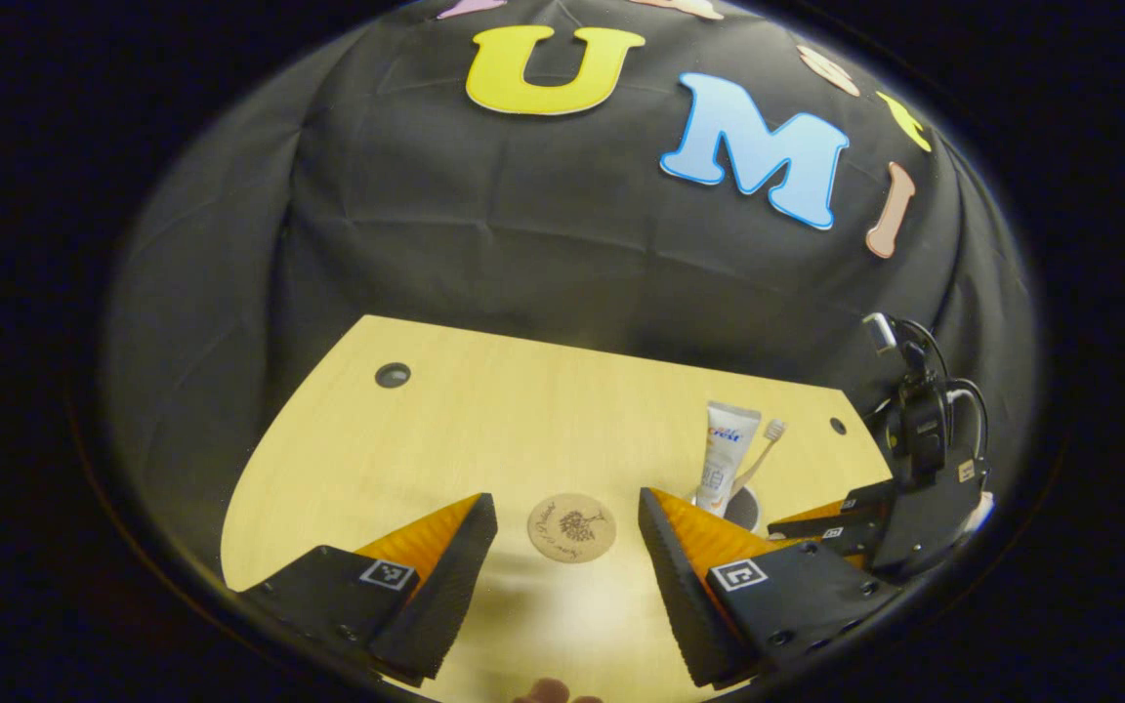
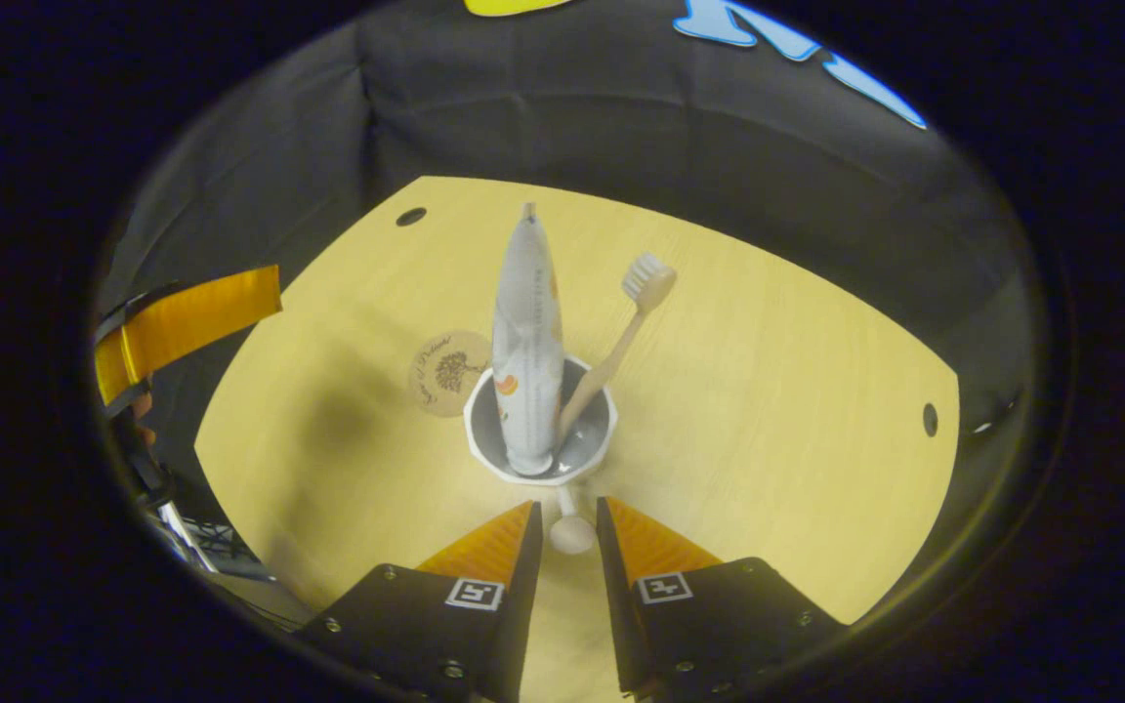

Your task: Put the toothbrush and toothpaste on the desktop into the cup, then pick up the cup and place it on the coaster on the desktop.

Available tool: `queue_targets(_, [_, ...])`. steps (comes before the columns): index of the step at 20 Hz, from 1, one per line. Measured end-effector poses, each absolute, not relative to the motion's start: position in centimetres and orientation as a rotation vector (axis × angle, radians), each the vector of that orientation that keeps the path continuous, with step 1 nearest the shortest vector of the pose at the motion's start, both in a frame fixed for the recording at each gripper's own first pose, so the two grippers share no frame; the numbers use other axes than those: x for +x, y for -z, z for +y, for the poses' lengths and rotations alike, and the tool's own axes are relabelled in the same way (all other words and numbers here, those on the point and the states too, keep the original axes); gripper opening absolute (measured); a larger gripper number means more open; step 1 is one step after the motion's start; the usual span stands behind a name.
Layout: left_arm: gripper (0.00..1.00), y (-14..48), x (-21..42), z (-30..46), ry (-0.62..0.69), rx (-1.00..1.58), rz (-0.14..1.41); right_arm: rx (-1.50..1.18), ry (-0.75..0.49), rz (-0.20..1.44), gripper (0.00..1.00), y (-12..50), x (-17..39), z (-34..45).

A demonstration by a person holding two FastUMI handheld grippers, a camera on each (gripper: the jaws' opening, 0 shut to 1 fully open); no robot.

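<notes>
step: loading is done. toothpaste (image 2: 527,342) and toothbrush (image 2: 621,337) both stand in the cup (image 2: 538,430); what's left, as I read it, is the lift and carry to the coaster (image 2: 447,372).

cup: upright on the desktop (image 2: 768,410), just beside the coaster, not on it. It has a small stem handle with a round knob (image 2: 571,532) sticking out toward my right tool.

contents: tube is bottom-down and tall, leaning a bit; brush leans on the far rim, bristles up. Top-heavy load, my guess.

right gripper (image 2: 567,522): fingers narrowed around the knob, one each side. Can't tell whether both actually press it, there may be a sliver of gap, so I won't call it clamped.

left gripper (image 1: 567,547): fingers wide apart, holding nothing, hanging low over the desktop with the coaster framed between them.

coaster: flat, bare, nothing on it; sits between my two tools.

next: confirm a firm pinch on the knob, lift straight up, keep the cup level, short shift over the coaster, set down centred.

risk: a thin knob grip may let the cup rotate and tip the tube out.

left's job: probably move clear of the coaster.
</notes>
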State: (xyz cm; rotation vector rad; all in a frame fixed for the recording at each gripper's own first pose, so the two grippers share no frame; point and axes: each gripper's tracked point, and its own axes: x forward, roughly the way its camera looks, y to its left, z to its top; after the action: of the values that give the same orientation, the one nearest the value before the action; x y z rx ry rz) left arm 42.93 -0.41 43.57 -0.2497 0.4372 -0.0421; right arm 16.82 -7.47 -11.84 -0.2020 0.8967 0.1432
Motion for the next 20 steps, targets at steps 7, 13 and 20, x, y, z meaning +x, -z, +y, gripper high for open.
queue_targets(7, [0.94,-40.5,40.3,0.8,-0.006,-0.248,0.491,-0.224,-0.156,0.966,0.36,14.6,17.9,-7.4])
queue_targets(13, [0.94,-38.7,39.0,2.6,-0.059,-0.289,0.526,-0.211,-0.168,0.988,0.31,15.8,18.6,-7.3])
queue_targets(20, [0.94,-38.1,38.4,3.5,-0.085,-0.299,0.531,-0.214,-0.153,0.971,0.23,16.4,19.0,-7.5])
